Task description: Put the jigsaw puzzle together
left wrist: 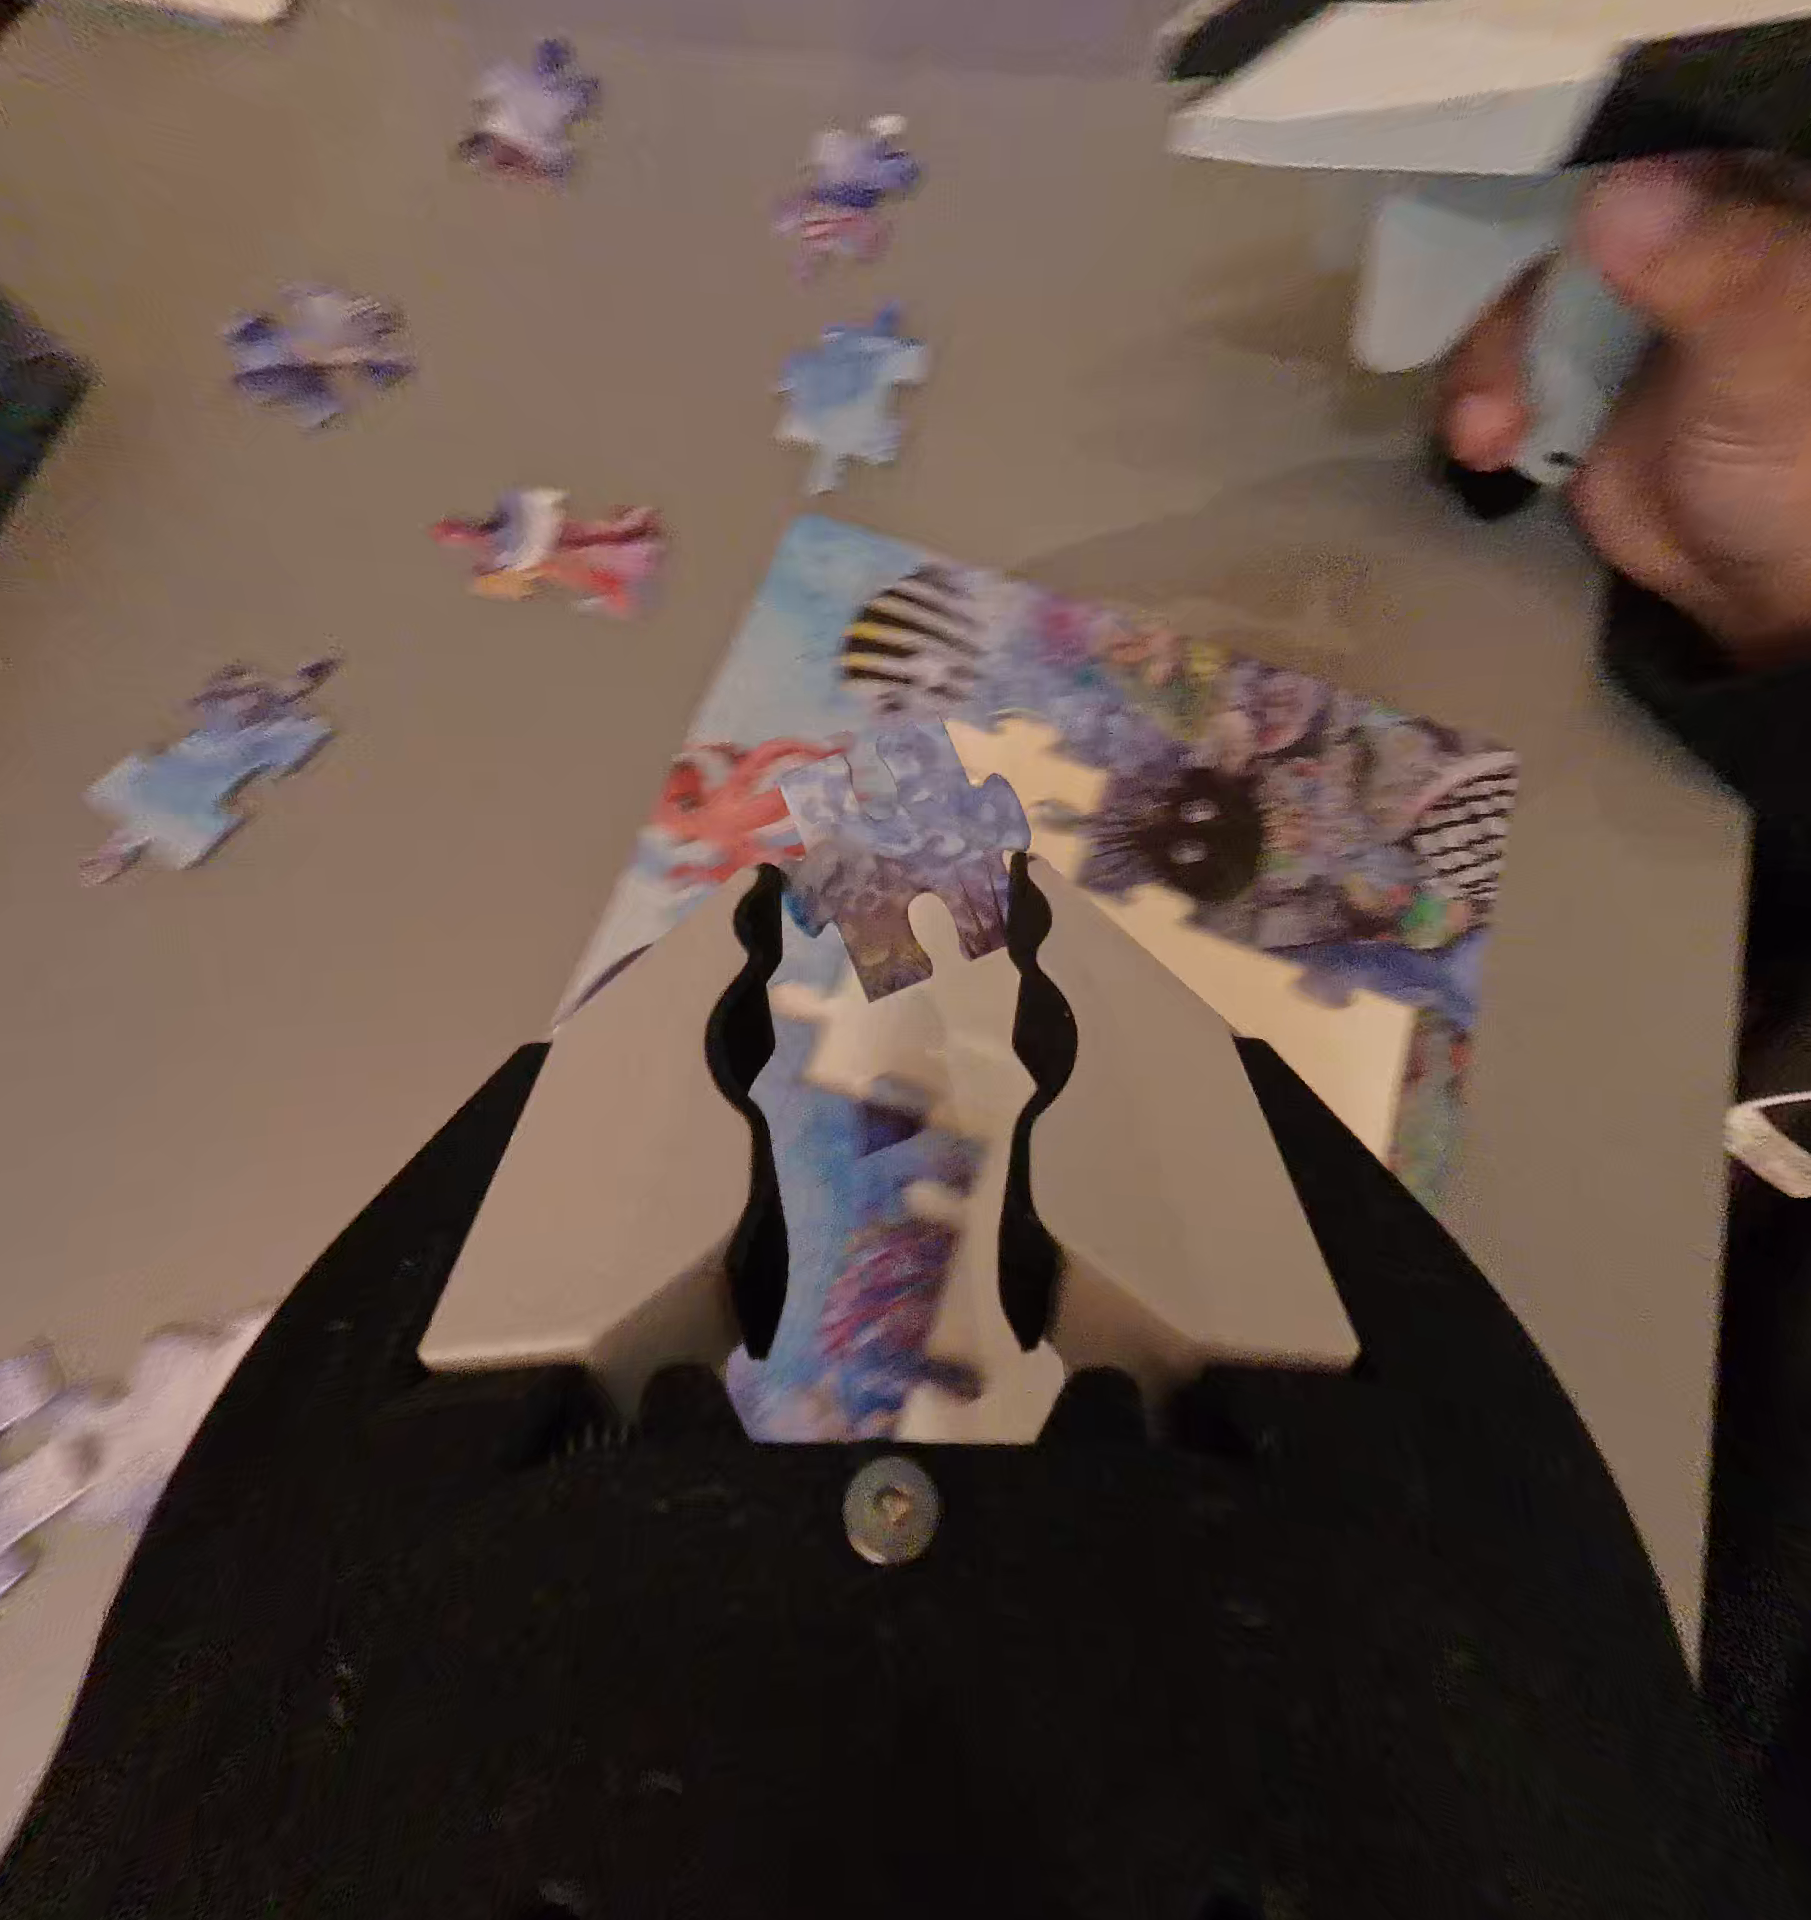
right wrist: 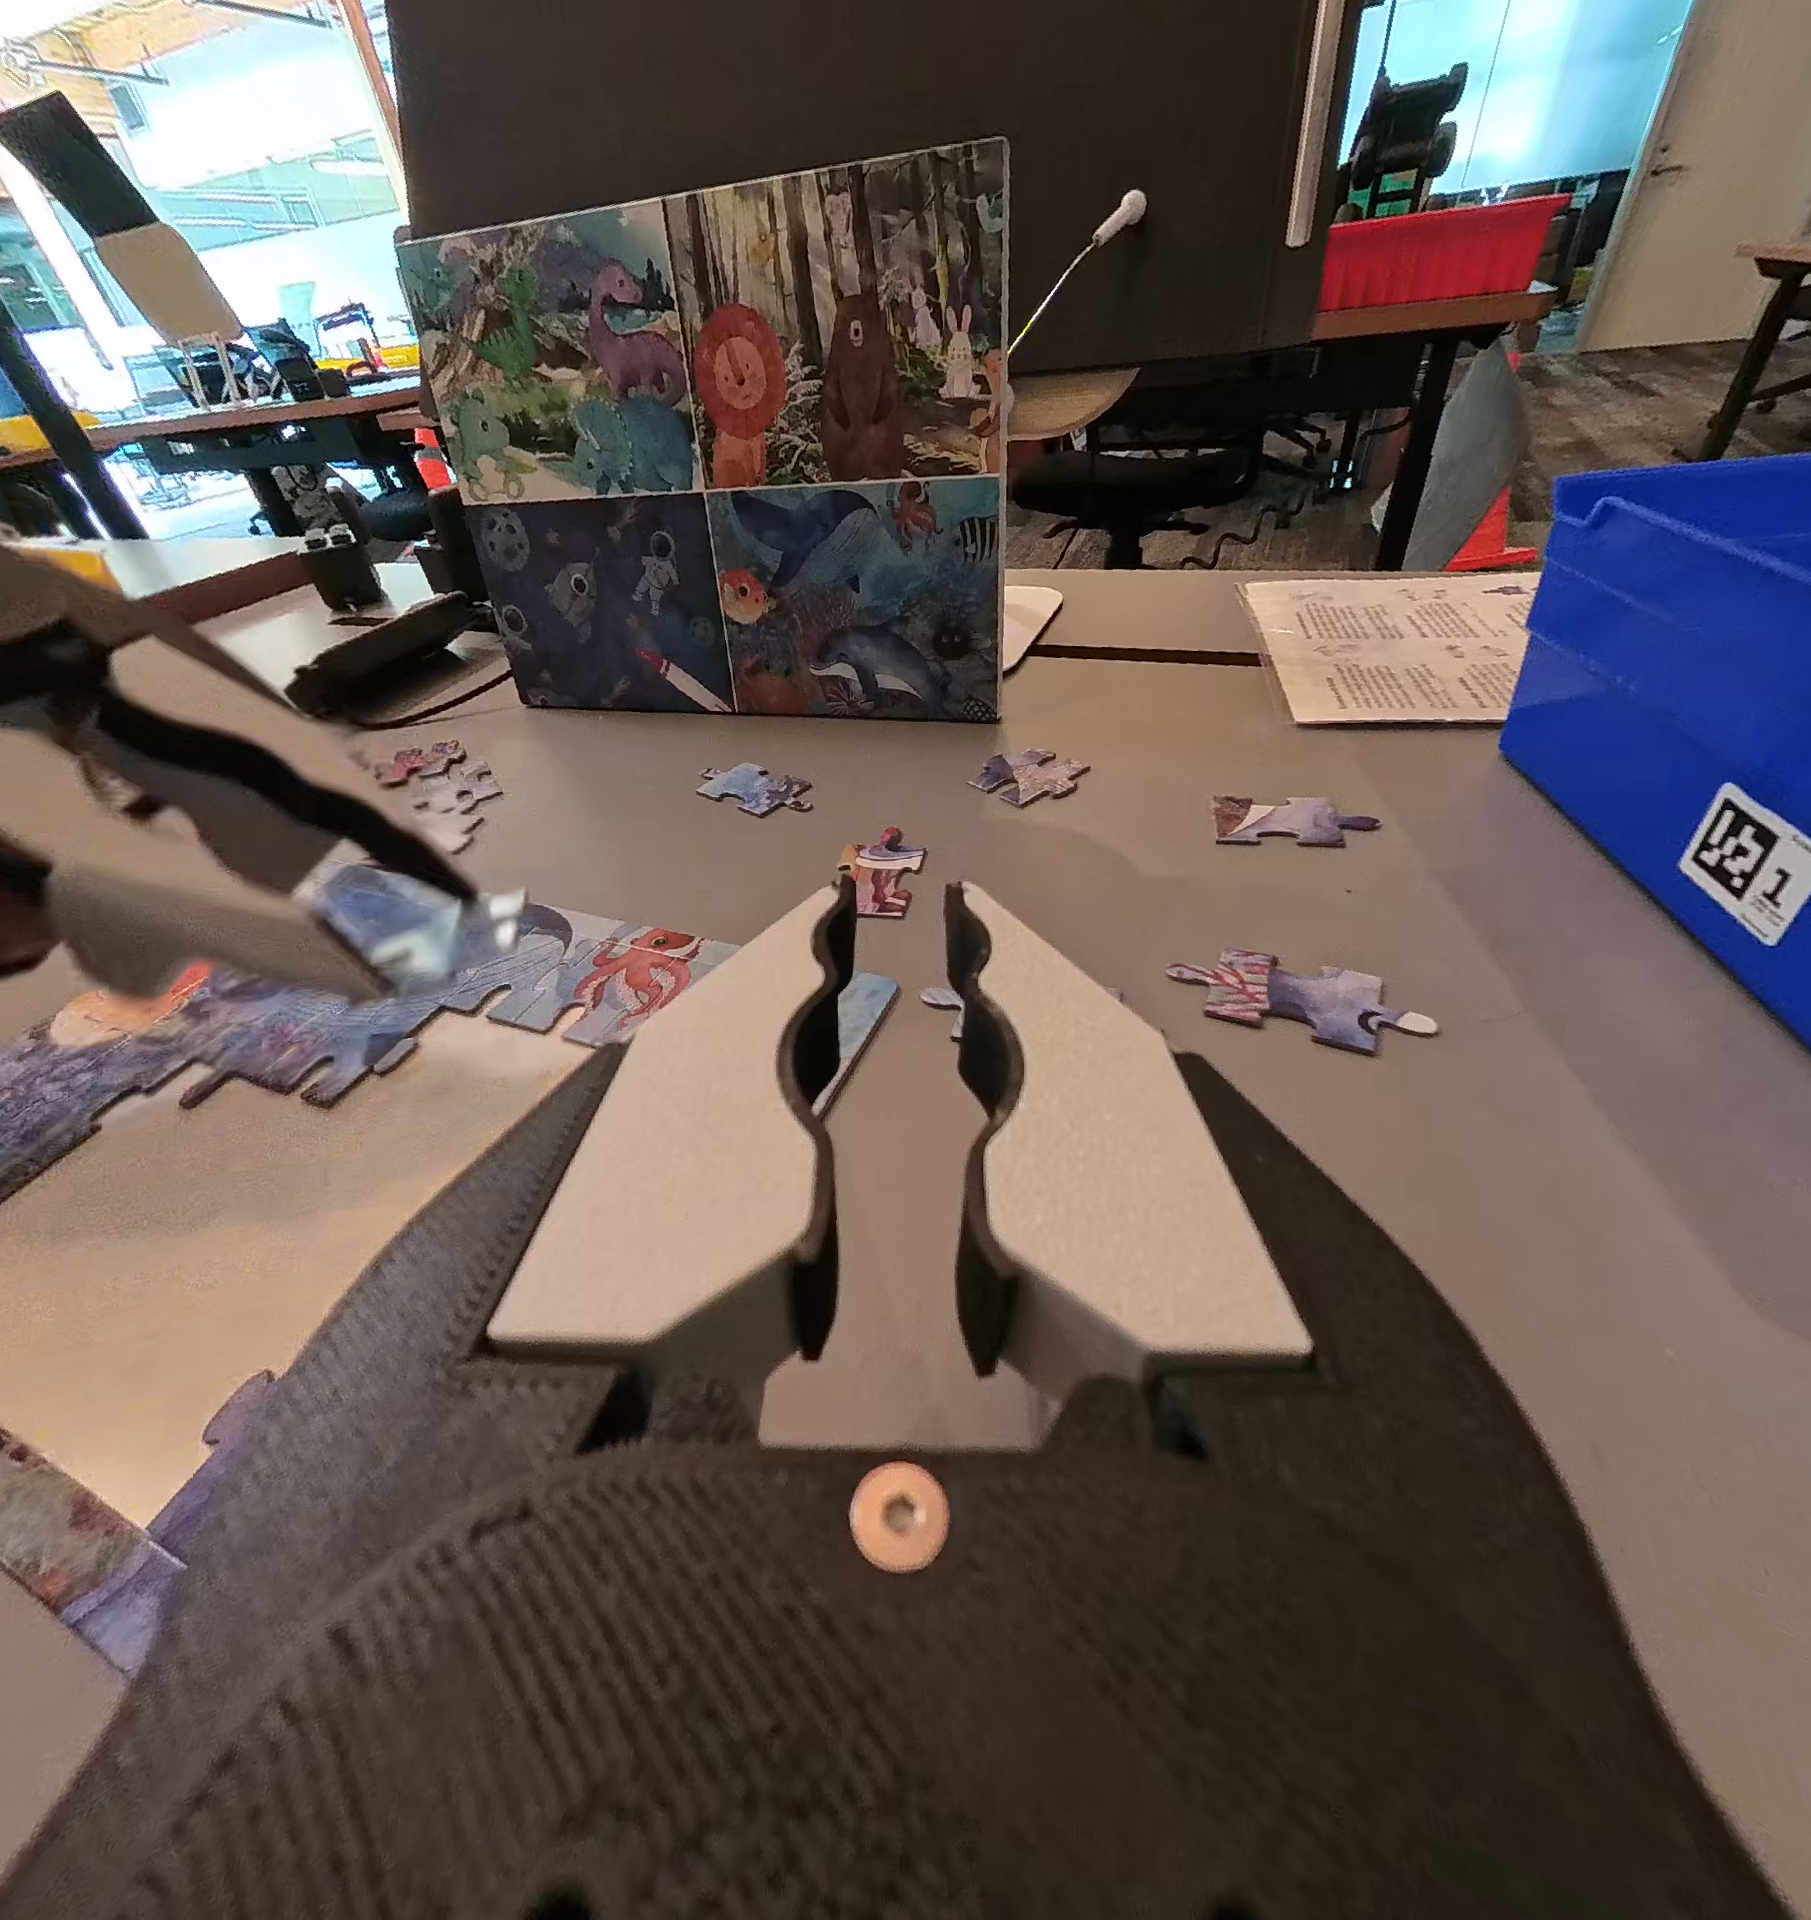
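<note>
A: What are the fingers doing?

B: The left gripper (left wrist: 896, 883) is pinching a blue piece (left wrist: 906, 831), holding it over the gap in the puzzle (left wrist: 1296, 727). The right gripper (right wrist: 899, 896) is hanging slightly parted, gripping nothing.

A: How far along?

B: The border and octopus part are looking joined; the middle is showing bare table (right wrist: 1296, 1195), and several loose pieces (right wrist: 1296, 997) are waiting beyond.

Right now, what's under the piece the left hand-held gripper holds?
The left hand-held gripper holds the piece above the half-built puzzle, over its bare tabletop gap. The fingers and the piece hide part of that gap.
</note>
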The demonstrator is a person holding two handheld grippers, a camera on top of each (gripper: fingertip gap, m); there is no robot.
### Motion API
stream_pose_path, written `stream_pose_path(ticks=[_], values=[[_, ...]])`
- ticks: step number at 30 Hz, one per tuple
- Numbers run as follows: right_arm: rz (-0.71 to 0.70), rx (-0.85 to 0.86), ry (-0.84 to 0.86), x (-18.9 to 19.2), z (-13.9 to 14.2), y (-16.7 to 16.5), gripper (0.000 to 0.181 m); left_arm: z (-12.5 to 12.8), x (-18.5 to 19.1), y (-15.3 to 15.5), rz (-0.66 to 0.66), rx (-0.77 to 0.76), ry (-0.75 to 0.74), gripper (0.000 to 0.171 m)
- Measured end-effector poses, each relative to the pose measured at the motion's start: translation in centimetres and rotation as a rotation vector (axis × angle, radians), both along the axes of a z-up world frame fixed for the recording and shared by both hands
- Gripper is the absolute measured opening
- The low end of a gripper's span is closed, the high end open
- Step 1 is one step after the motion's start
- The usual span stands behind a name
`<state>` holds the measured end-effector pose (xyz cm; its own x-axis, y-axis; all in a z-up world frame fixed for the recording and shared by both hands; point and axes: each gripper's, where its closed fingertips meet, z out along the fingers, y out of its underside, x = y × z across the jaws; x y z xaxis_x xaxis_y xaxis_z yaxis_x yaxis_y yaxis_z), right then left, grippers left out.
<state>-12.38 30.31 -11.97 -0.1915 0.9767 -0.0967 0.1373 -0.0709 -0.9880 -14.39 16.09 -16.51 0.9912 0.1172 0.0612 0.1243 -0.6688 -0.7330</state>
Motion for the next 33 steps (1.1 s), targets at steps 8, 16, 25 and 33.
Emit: stream_pose_path(ticks=[8,16,25,33], values=[[0.0,-0.002,0.02,0.2,0.3,0.0,0.015,-2.3,2.7,4.5,0.064,-0.038,0.151,0.042],[0.319,0.136,0.137,1.6,1.4,-6.7,0.041,2.0,0.1,4.2,0.182,0.252,-0.087,0.042],[0.123,0.997,0.19,0.8,-1.5,-9.9,0.028,2.5,1.5,3.1,0.064,0.36,-0.422,0.042],[0.051,1.179,0.227,0.4,-1.6,-10.3,0.036,1.6,2.4,3.2,0.042,0.277,-0.307,0.042]])
